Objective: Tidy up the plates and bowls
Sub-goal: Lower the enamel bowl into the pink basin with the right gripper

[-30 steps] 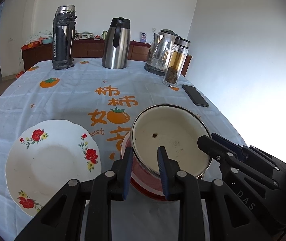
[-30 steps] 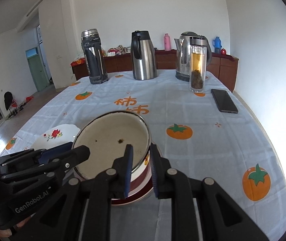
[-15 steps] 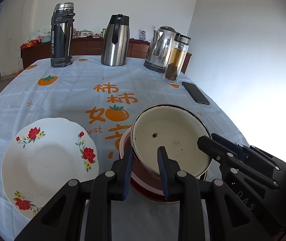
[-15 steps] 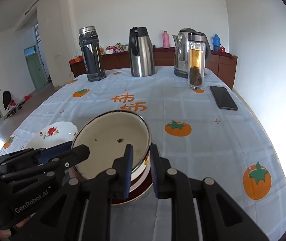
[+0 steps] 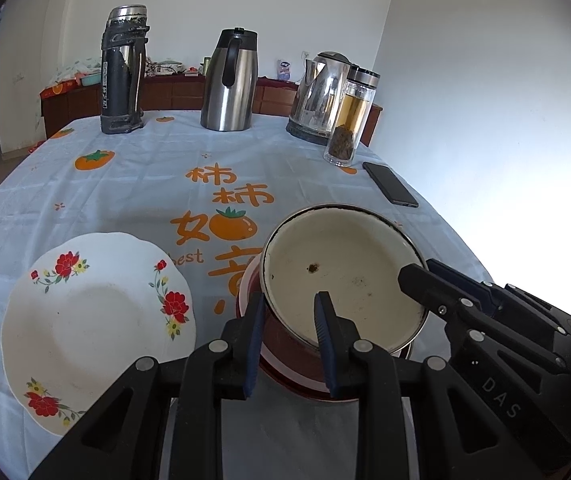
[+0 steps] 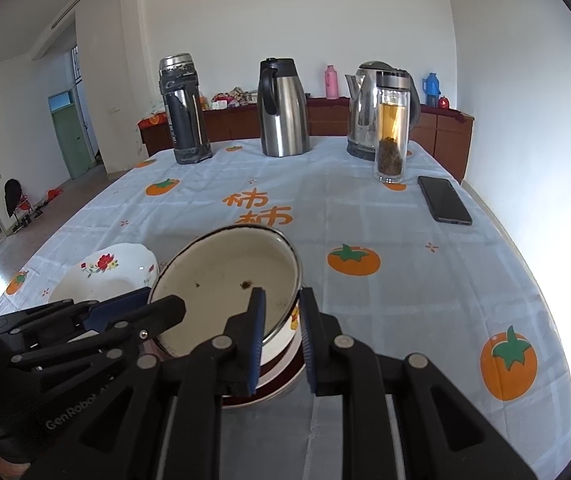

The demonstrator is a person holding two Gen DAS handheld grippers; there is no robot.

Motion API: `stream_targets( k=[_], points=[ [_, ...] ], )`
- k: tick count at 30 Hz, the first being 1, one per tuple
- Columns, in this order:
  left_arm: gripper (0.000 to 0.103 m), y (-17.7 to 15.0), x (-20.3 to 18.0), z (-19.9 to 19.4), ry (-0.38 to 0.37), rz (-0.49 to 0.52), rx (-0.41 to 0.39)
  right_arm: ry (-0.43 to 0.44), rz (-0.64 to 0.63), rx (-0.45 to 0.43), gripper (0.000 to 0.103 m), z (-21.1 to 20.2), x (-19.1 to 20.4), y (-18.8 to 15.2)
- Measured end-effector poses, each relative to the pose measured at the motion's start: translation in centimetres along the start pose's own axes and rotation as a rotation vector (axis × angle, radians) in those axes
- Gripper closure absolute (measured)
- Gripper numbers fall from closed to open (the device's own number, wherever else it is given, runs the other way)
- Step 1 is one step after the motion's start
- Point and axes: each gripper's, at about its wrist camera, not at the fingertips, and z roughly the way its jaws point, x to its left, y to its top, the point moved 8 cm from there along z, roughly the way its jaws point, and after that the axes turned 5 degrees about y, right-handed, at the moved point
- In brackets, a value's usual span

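Observation:
A cream enamel bowl [image 5: 345, 272] with a dark rim sits tilted in a red and white bowl [image 5: 285, 364] near the table's front edge. My left gripper [image 5: 289, 304] is shut on the enamel bowl's near rim. My right gripper [image 6: 279, 300] is shut on the same bowl's [image 6: 225, 284] right rim; it also shows in the left wrist view [image 5: 417, 272]. A white plate with red flowers [image 5: 97, 320] lies flat to the left, also in the right wrist view [image 6: 105, 268].
At the far edge stand a dark thermos [image 5: 123, 72], a steel carafe [image 5: 229, 80], an electric kettle [image 5: 321, 96] and a glass tea bottle [image 5: 351, 116]. A black phone [image 5: 389, 182] lies at the right. The tablecloth [image 5: 145, 184] has orange fruit prints.
Both grippers and the enamel bowl have lifted and tilted a little; the bowl leans more toward the left. The flowered plate has not moved.

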Motion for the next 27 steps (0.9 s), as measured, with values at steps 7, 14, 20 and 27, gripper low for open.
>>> stream_targets(
  k=[7, 14, 20, 27],
  points=[
    [0.076, 0.2, -0.2, -0.4, 0.011, 0.016, -0.017, 0.0, 0.01, 0.02, 0.084, 0.2, -0.2, -0.5],
    [0.076, -0.2, 0.0, 0.3, 0.016, 0.009, 0.008, 0.001, 0.003, 0.016, 0.084, 0.2, -0.2, -0.4],
    [0.076, -0.3, -0.1, 0.2, 0.016, 0.016, 0.003, -0.003, 0.006, 0.042, 0.084, 0.8, -0.4, -0.9],
    [0.076, -0.4, 0.0, 0.8, 0.021, 0.016, 0.013, -0.002, 0.002, 0.043, 0.084, 0.8, -0.3, -0.8]
  ],
)
